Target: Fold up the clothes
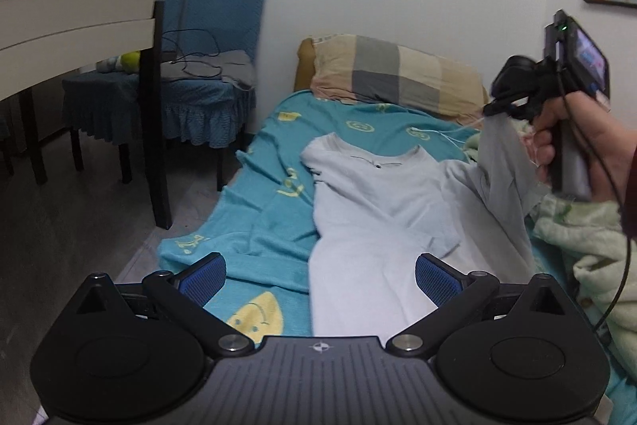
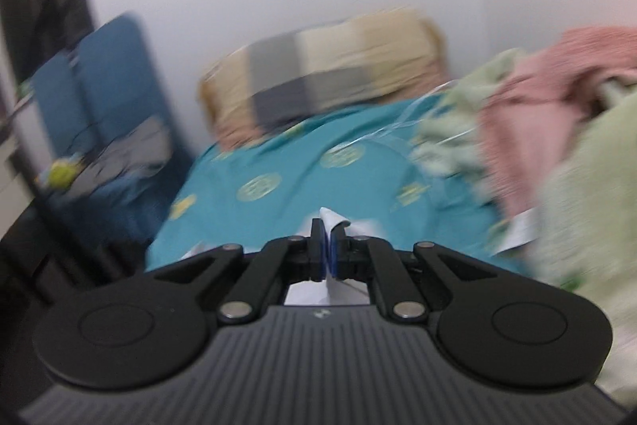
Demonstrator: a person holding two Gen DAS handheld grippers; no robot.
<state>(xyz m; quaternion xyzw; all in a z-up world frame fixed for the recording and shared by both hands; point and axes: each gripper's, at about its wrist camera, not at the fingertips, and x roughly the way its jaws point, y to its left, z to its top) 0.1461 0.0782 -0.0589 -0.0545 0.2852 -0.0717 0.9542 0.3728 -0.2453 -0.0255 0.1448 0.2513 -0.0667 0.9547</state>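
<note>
A pale grey T-shirt lies face up on the teal bedspread, collar toward the pillow. My left gripper is open and empty, hovering over the shirt's lower left part. My right gripper is shut on the shirt's right sleeve edge and holds it lifted above the bed. In the blurred right wrist view, the right gripper has its blue pads pinched together on a fold of the pale shirt fabric.
A checked pillow lies at the head of the bed. A green blanket and a pink one are heaped on the bed's right side. Blue-covered chairs and a white table stand left, over grey floor.
</note>
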